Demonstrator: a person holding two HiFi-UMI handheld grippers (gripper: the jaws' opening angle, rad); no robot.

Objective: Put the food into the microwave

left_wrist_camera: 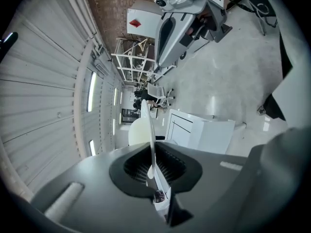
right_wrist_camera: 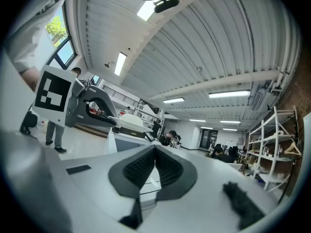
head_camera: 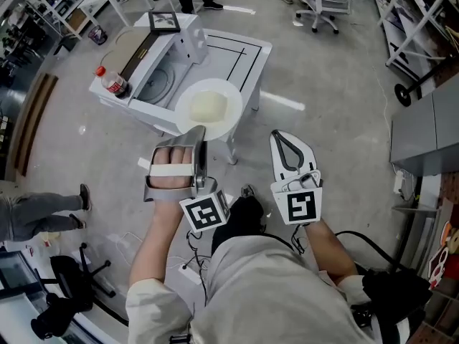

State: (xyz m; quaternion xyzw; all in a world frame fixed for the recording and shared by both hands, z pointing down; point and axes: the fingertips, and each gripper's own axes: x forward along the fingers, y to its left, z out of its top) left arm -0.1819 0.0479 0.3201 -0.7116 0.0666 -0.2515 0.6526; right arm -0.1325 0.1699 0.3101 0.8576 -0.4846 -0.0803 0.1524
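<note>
At the upper left of the head view a red-capped bottle (head_camera: 111, 82) stood on the white table (head_camera: 247, 56) beside the microwave (head_camera: 143, 52). Its door seemed to be open, with the round turntable (head_camera: 156, 84) showing, though the steep angle made that hard to confirm.

Just right of the cavity hung the plate (head_camera: 209, 110) with its pale food (head_camera: 208, 106) – in the air, not yet inside. The left gripper (head_camera: 197, 133), below it at centre frame, was clamped on the plate's near rim. At centre right, the right gripper (head_camera: 283, 138) carried nothing, its jaws pressed together.

So the pickup looked finished. The plate had yet to be carried in, set on the turntable and released, and the door closed.

Only the head view showed the food and the cavity together. The left gripper view showed the rim edge-on between the ribbed pads – proof of the grip. The right gripper view showed that gripper's own jaws meeting on nothing, with the plate off at its left.
</note>
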